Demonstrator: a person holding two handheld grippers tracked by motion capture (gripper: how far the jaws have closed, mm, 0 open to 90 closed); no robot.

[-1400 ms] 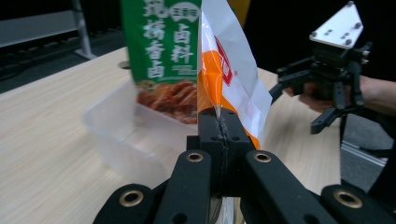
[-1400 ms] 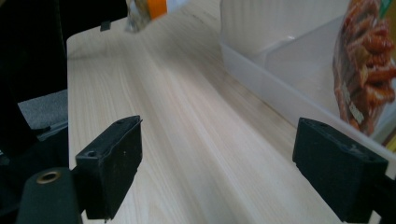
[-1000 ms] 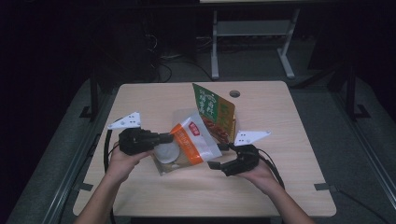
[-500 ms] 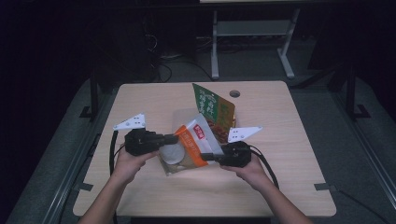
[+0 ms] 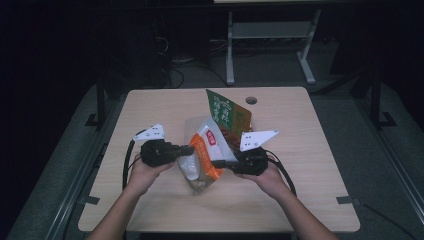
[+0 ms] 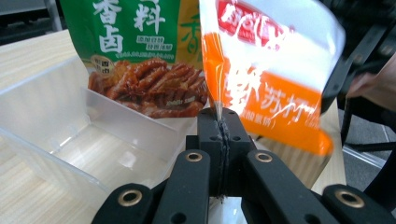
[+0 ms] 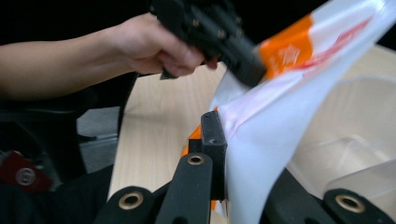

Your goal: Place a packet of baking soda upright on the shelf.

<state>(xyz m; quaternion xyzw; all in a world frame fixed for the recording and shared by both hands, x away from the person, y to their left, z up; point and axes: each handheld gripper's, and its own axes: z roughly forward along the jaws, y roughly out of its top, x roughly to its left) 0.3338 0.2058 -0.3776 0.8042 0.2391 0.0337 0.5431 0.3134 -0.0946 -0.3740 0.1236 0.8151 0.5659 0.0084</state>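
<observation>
Carrying everything here is one pale wooden desk (image 5: 310, 165), with a round hole near its far edge. Next in size comes one clear plastic bin (image 6: 56, 126), open-topped and sitting on the desk; in the high view it lies mostly behind and under the bags.

Two bags are present. One green bag (image 5: 227, 112), printed with white characters and a picture of browned meat, stands upright at the far side of the bin, leaning a little. One orange-and-white bag (image 5: 207, 150), with a red label near its top, is held up just in front of the green one, above the near part of the bin, stretched between the two tools.

Two tools are in use, one in each of the person's two hands. The left tool (image 5: 187, 149) is clenched on the bag's left edge; in the left gripper view its jaws meet tight on the thin seam of film. The right tool (image 5: 218, 163) has just been closing, and in the right gripper view its jaws now pinch the white film on the bag's right side. Each tool bears one white three-cornered plate, and one black cable loops from each across the desk.
</observation>
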